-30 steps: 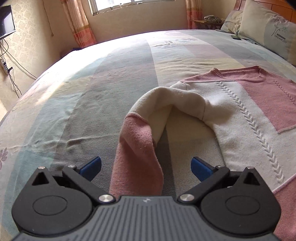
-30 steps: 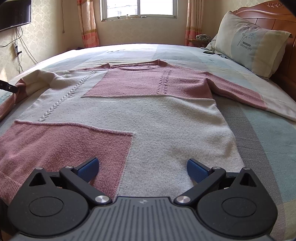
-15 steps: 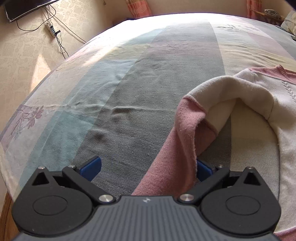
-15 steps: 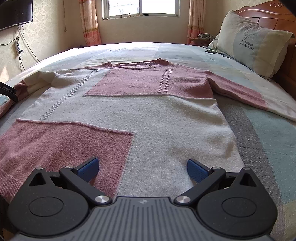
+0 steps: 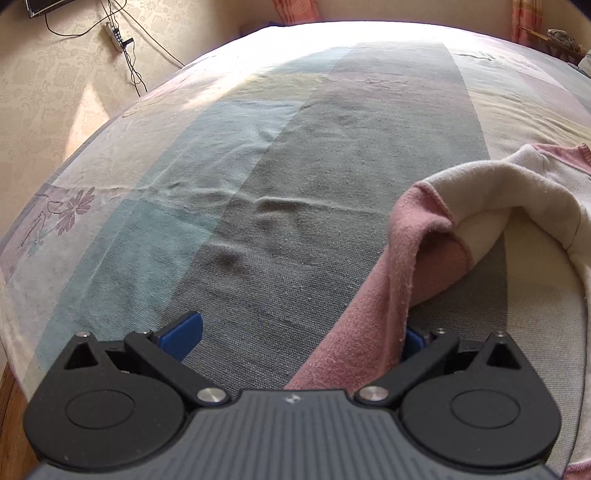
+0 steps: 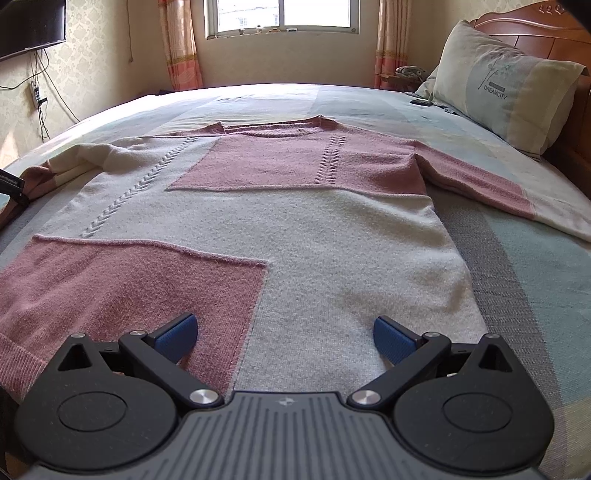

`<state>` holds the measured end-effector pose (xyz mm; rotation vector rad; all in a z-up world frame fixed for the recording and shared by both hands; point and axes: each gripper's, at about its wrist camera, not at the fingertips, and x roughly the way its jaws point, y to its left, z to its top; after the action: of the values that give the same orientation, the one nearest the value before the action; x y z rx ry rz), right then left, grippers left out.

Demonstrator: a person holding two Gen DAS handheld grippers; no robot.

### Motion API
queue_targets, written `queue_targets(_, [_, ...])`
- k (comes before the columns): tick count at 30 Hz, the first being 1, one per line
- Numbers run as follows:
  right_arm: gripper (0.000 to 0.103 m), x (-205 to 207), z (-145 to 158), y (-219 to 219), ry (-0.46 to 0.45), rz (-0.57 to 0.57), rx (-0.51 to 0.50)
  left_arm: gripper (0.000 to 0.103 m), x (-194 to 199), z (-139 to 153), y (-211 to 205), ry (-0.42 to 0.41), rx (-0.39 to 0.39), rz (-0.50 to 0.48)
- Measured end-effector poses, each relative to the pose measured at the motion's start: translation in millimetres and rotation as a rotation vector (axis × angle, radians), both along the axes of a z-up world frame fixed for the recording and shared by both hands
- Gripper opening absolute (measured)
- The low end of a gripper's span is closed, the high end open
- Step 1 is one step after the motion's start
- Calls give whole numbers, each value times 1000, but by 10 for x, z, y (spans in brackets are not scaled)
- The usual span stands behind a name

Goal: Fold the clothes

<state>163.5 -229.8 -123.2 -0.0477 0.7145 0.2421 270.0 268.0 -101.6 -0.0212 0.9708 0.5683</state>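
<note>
A pink and cream knitted sweater (image 6: 295, 229) lies flat, front up, on the striped bedsheet (image 6: 535, 295). My right gripper (image 6: 284, 338) hovers open over its hem, blue pads wide apart. The right sleeve (image 6: 491, 188) stretches out flat. The left sleeve (image 5: 417, 258) is bunched into a raised fold, and its pink cuff end runs down between the fingers of my left gripper (image 5: 295, 336). That gripper is open; the cloth rests against and partly hides the right pad (image 5: 410, 341). The left gripper's edge (image 6: 11, 188) shows at the far left of the right wrist view.
A pillow (image 6: 506, 96) leans on the wooden headboard (image 6: 532, 14) at the right. A small dark device (image 6: 421, 102) lies near it. The bed's left edge (image 5: 11, 332) drops off close by. A power strip and cables (image 5: 116, 35) hang on the wall.
The left wrist view has swung left, so the bunched sleeve now sits at the right and lies against the right pad. The right gripper has barely moved.
</note>
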Motion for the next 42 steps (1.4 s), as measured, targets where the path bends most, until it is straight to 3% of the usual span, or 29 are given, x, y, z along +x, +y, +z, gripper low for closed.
queue_targets(6, [103,-3,-7,8,-5,-1,-5,103,204,28,171,-8,59,44])
queue_targets(13, [103,11,-15,18,-9,-4,-12,102,86,119,61,-29,-63,-93])
queue_targets(20, [103,1,-18,21,-13,-3,-14,102,-164,368,-242,-142,-222,-288])
queue_targets(22, [103,-1,-20,20,-13,-2,-14,102,-170,334,-283,-140,-275,-322])
queue_targets(24, [103,-7,-20,19,-13,-2,-14,102,-164,261,-268,-123,-297,-309])
queue_targets(29, [103,-23,-25,13,-16,-2,-13,102,-269,-38,59,-15,-341,-121])
queue_targets(32, [103,-23,-27,10,-16,-5,-11,102,-445,2,75,-26,-339,-125])
queue_targets(35, [103,-30,-35,21,-18,-12,-12,102,-612,196,-37,-97,-378,-188])
queue_targets(42, [103,-34,7,2,19,1,-10,102,-643,539,-728,-210,-342,-410])
